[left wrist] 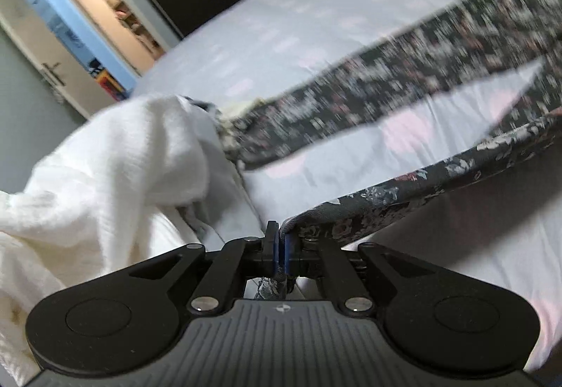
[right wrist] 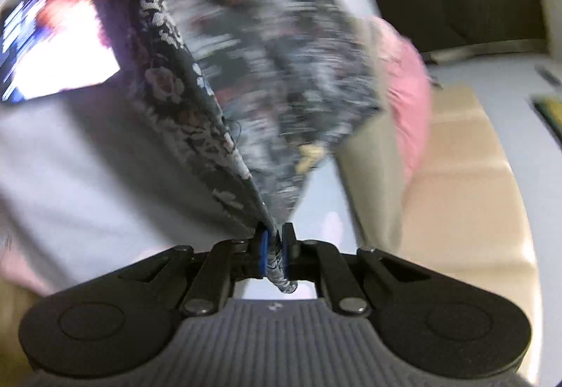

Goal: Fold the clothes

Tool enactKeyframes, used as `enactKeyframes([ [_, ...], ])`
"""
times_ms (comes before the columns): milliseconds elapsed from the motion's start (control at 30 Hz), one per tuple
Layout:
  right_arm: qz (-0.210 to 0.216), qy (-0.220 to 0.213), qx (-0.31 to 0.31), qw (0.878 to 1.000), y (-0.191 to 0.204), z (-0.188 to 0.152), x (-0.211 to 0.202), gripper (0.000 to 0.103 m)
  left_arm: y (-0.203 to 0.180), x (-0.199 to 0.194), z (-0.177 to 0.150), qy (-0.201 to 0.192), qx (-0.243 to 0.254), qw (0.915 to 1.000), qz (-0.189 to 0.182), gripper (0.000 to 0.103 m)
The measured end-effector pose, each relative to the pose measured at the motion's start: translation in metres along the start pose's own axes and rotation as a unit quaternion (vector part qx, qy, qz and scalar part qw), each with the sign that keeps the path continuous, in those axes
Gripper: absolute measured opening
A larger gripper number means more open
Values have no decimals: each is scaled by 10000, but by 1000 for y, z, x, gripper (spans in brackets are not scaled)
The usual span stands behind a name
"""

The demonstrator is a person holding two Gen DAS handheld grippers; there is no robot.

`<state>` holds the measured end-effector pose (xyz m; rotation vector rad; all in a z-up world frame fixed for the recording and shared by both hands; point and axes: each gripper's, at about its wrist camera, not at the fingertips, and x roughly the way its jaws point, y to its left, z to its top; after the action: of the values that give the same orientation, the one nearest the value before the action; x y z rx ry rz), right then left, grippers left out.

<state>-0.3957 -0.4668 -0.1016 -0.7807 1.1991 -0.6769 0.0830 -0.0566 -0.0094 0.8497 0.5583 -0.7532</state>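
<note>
Both claws are clamped on edges of a dark floral garment (left wrist: pixel 404 98), the left gripper (left wrist: pixel 280 241) and the right gripper (right wrist: pixel 275 244) holding it stretched above a pale bedsheet (left wrist: pixel 281 32), beside a heap of white laundry (left wrist: pixel 105 158). Only a thin hem sits between each pair of pads; a sharp tug could pull it free, or the trailing cloth could snag the heap

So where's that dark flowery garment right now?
The dark floral garment hangs over the bed, pinched by the left claw and the right claw, beside a white cloth.
</note>
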Motion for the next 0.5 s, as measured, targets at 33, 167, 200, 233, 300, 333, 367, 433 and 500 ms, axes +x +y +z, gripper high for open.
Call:
enactKeyframes([
  [33, -72, -48, 223, 9997, -9, 5, 0, 8, 5, -1, 6, -60, -117, 9999, 38, 1],
  [167, -341, -284, 1013, 9939, -42, 25, -1, 8, 24, 0, 31, -222, -482, 9984, 193, 1],
  [200, -401, -344, 1164, 9918, -51, 31, 0, 8, 27, 2, 38, -230, -496, 9982, 260, 1],
  [233, -460, -404, 1315, 9894, -59, 37, 2, 8, 30, 4, 45, -238, -511, 9979, 327, 1],
  [300, -530, -486, 1585, 9847, -76, 51, 10, 8, 35, 11, 59, -237, -511, 9974, 453, 1],
  [333, -563, -508, 1692, 9827, -82, 57, 13, 8, 37, 15, 66, -225, -494, 9972, 509, 1],
  [367, -577, -520, 1799, 9806, -89, 63, 17, 8, 38, 19, 74, -214, -477, 9970, 566, 1],
  [433, -579, -529, 2011, 9764, -101, 73, 26, 8, 41, 29, 87, -189, -442, 9966, 671, 1],
  [500, -568, -506, 2185, 9729, -111, 82, 36, 8, 42, 42, 101, -133, -418, 9961, 767, 1],
])
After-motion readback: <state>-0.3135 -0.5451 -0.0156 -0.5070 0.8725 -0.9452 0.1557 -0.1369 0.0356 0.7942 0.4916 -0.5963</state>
